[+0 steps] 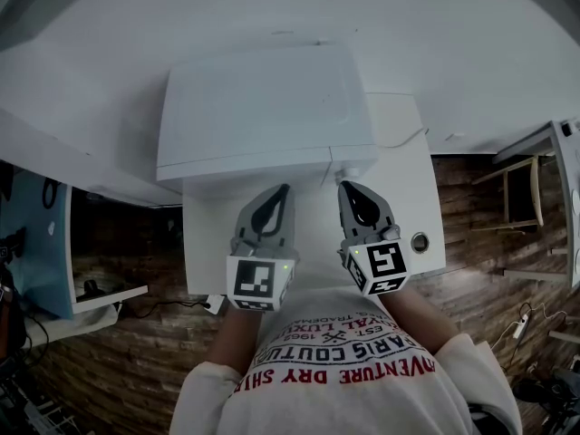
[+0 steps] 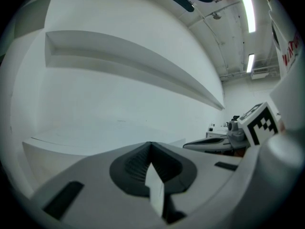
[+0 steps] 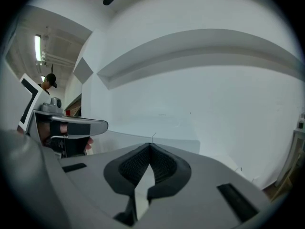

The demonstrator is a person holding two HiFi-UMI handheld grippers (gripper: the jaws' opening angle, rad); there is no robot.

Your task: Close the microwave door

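Holding the left gripper (image 1: 282,191) just in front of the microwave (image 1: 263,107), before the middle of its front edge, tips aimed at that edge and stopping just short of it. Pressing its jaws fully together, gripping nothing, only pale wall lying beyond them in the left gripper view. Holding the right gripper (image 1: 348,188) just beside the first, before the microwave's right front corner, tips likewise close to the front edge. Pressing those jaws together as well, clasping nothing. Seeing the microwave only from above, a white box sitting at the back of the white worktop (image 1: 207,243), and so not telling how its door is standing. Noting a small round ring (image 1: 419,241) lying in the worktop, forward and right of the microwave.
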